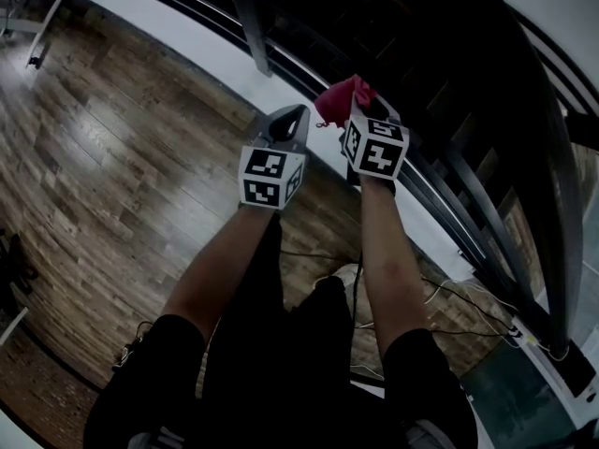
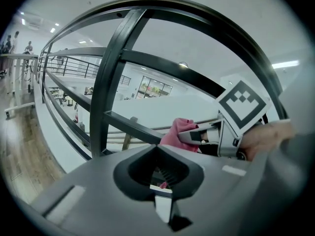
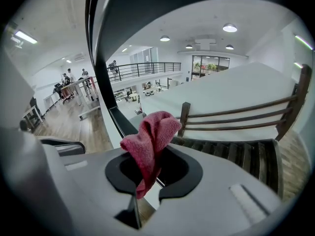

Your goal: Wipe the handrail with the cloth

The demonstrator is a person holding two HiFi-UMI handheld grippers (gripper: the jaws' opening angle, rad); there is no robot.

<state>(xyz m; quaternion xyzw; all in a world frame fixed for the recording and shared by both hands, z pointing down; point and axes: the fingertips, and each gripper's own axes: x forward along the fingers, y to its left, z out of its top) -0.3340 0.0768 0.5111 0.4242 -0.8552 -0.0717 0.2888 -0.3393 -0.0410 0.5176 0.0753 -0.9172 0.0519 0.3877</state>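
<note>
Looking down in the head view, we see the left gripper (image 1: 292,120), jaws together and empty, just beside the right gripper (image 1: 365,112), which clamps the red cloth (image 1: 339,99) in front of the railing, short of the dark handrail (image 1: 559,213). In the left gripper view we see its jaws closed on nothing, with the handrail (image 2: 221,28) arcing above. In the right gripper view we see the jaws pinching the cloth (image 3: 150,141), which sticks up crumpled.

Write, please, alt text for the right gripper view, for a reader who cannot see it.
The right gripper is shut on a crumpled red cloth that sticks up above it. A dark handrail curves past on the left, a staircase with a wooden railing lies on the right, and a bright white hall with distant people opens beyond.
</note>
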